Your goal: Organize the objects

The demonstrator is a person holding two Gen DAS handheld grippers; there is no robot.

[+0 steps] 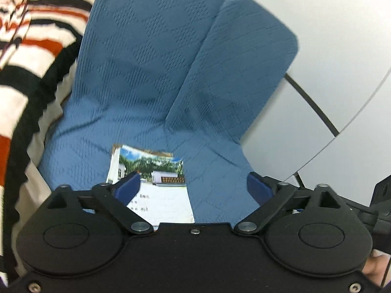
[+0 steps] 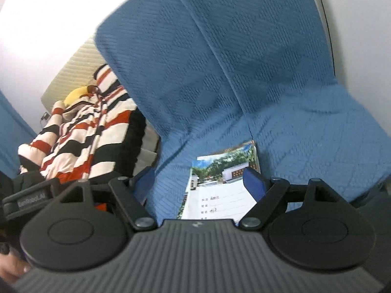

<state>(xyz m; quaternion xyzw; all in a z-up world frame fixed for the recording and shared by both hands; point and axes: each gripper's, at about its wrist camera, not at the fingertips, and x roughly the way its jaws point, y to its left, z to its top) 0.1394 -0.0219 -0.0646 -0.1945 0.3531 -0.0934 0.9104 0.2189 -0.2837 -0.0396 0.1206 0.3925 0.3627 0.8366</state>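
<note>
A thin booklet (image 1: 156, 168) with a photo of trees and a white wall on its cover lies flat on a blue knit cover (image 1: 136, 127). In the right wrist view the same booklet (image 2: 220, 188) rests where the blue cover (image 2: 317, 134) dips. My left gripper (image 1: 194, 184) hangs over it, open, its left fingertip (image 1: 128, 183) in front of the booklet's edge. My right gripper (image 2: 199, 180) is open too, its right fingertip (image 2: 254, 182) in front of the cover photo. Neither gripper's pads press on anything.
Two upright blue cushions (image 1: 151, 48) (image 1: 244, 68) rise behind the booklet. A red, black and white striped blanket (image 2: 83, 136) lies bunched to the left, a yellow item (image 2: 75, 92) on it. White panels (image 1: 342, 36) stand at the right. A black gripper part (image 1: 381, 195) shows at the edge.
</note>
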